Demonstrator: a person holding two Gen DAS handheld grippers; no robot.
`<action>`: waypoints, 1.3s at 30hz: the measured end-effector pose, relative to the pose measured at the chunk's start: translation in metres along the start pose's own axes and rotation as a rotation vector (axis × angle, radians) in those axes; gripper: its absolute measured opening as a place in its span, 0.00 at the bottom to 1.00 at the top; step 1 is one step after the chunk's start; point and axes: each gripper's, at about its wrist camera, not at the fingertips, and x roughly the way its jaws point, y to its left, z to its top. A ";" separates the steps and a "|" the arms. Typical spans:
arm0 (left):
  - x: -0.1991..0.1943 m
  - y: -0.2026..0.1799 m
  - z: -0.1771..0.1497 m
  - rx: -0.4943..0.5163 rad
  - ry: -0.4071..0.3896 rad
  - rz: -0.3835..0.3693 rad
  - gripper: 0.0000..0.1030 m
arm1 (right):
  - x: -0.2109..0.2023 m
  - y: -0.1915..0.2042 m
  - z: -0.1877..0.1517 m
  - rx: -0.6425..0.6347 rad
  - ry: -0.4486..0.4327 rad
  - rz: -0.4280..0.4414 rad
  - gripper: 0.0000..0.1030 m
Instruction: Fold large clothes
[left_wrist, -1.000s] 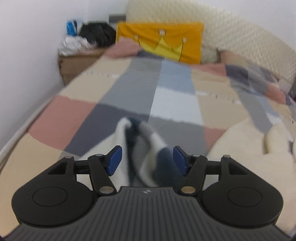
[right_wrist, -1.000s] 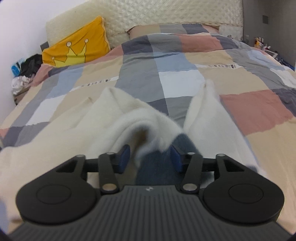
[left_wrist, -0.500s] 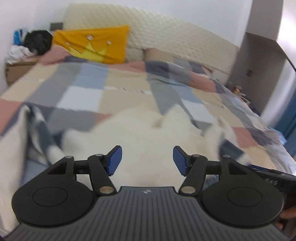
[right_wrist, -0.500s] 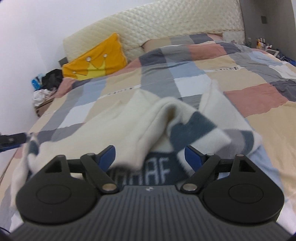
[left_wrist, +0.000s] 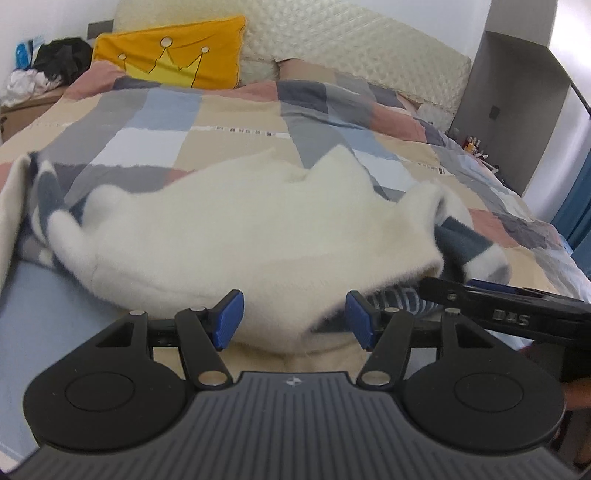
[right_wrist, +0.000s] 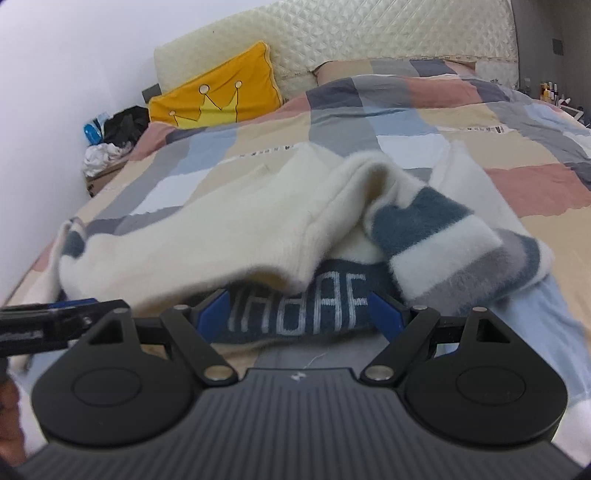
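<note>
The cream sweater (left_wrist: 240, 229) lay bunched on the patchwork bed (left_wrist: 229, 110), one fold made, sleeves and tidying left. My right claw (right_wrist: 301, 314) had just been opening and gripped nothing; my left claw (left_wrist: 293, 319) stood open, empty. Only the right view showed the lettered navy hem (right_wrist: 295, 302) clearly.

A patchwork duvet (left_wrist: 236, 122) in beige, grey, blue and pink blocks is spread over the bed. A yellow pillow (left_wrist: 173, 59) with a crown drawing is leaned against the quilted cream headboard (left_wrist: 351, 44) at far left. A second pillow (right_wrist: 354, 68), in the duvet's pattern, is seen to its right. At far left a nightstand (left_wrist: 26, 110) is piled with black and white clothes (left_wrist: 48, 70). Small bottles (right_wrist: 546, 90) are visible far right, too small to identify.
</note>
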 end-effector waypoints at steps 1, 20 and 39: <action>0.001 0.000 -0.001 0.007 -0.004 0.005 0.65 | 0.004 0.002 0.000 -0.006 -0.005 -0.002 0.81; 0.014 -0.018 -0.015 0.206 -0.066 -0.018 0.76 | 0.011 -0.008 0.010 0.088 -0.106 0.020 0.81; 0.006 0.034 0.001 -0.054 -0.145 0.148 0.76 | 0.021 0.031 0.000 -0.187 -0.144 -0.050 0.81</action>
